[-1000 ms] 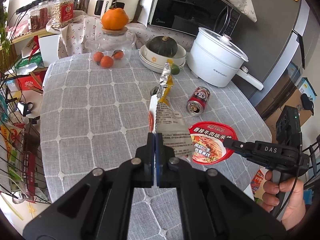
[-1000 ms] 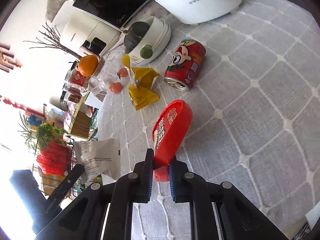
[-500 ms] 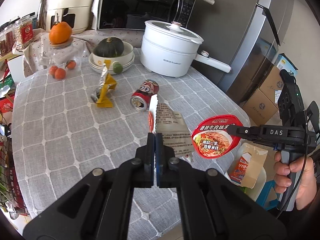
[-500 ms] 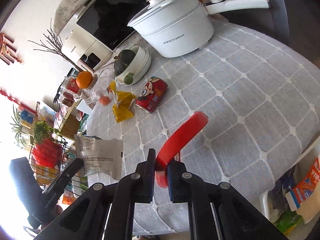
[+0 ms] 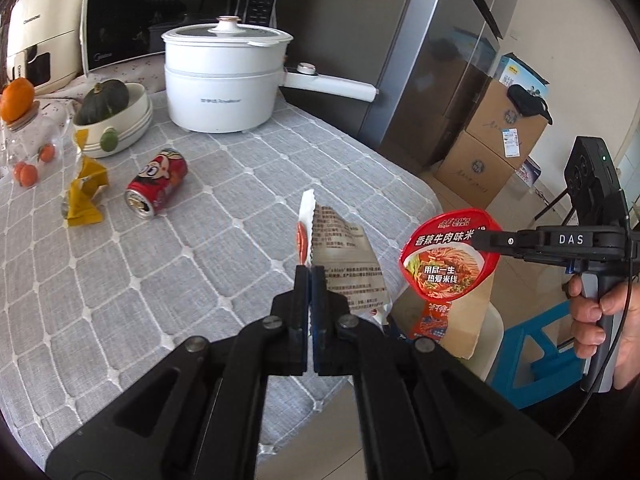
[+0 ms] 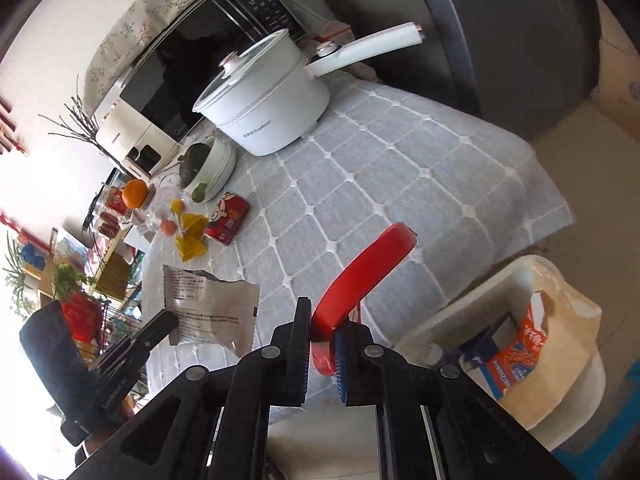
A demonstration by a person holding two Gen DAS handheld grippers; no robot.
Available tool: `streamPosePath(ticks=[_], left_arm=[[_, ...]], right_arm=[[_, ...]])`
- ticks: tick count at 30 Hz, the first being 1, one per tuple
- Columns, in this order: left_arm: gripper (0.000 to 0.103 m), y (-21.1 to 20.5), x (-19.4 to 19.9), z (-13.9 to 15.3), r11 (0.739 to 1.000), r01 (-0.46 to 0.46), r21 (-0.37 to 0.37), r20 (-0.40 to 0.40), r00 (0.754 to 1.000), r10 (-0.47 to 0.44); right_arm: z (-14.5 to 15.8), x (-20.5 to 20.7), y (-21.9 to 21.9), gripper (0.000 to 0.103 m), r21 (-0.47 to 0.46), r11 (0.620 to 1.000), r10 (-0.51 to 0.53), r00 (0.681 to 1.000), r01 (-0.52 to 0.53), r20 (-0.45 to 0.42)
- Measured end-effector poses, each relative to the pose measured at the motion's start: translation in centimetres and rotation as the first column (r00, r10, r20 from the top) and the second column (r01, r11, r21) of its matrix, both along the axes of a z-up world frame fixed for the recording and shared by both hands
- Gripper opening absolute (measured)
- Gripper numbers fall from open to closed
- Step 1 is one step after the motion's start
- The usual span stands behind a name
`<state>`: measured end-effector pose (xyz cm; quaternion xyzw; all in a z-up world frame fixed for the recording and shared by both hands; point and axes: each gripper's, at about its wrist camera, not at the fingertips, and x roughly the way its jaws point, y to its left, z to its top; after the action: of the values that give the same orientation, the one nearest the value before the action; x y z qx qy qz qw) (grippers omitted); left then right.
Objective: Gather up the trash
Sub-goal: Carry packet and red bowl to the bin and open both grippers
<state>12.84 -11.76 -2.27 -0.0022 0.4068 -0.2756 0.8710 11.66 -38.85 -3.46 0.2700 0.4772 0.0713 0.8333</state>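
Observation:
My left gripper is shut on a torn silver snack wrapper and holds it above the table's right edge; the wrapper also shows in the right wrist view. My right gripper is shut on a red noodle-cup lid, held edge-on beside the table; its printed face shows in the left wrist view. A white trash bin with a paper bag and cartons stands on the floor below the lid. A red can and a yellow wrapper lie on the grey tablecloth.
A white electric pot with a long handle, a bowl with a green squash, a microwave, a glass jar with oranges stand at the back. A fridge, cardboard boxes and a blue stool are at the right.
Both grippers have swung right and away from the table's middle with their loads. The lid and wrapper now hang near the table's right edge, over the bin.

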Motion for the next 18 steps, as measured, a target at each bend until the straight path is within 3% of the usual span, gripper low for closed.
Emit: streamPosePath(ticks=[7,18], left_arm=[[0.001,-6.3,-1.2,-1.4,0.992,0.124,0.029,-0.019,0.992,-0.124],[0.001,-13.0,-3.8,-5.2,0.947,0.297,0.122,-0.043,0.955,-0.294]], right_arm=[[-0.3,-3.0,-5.4,0.011,-0.034,0.996,-0.083,0.996,0.081,-0.045],[-2.0,-5.3,-8.7,0.011,-0.076,0.99,-0.126,0.986,0.118,-0.112]])
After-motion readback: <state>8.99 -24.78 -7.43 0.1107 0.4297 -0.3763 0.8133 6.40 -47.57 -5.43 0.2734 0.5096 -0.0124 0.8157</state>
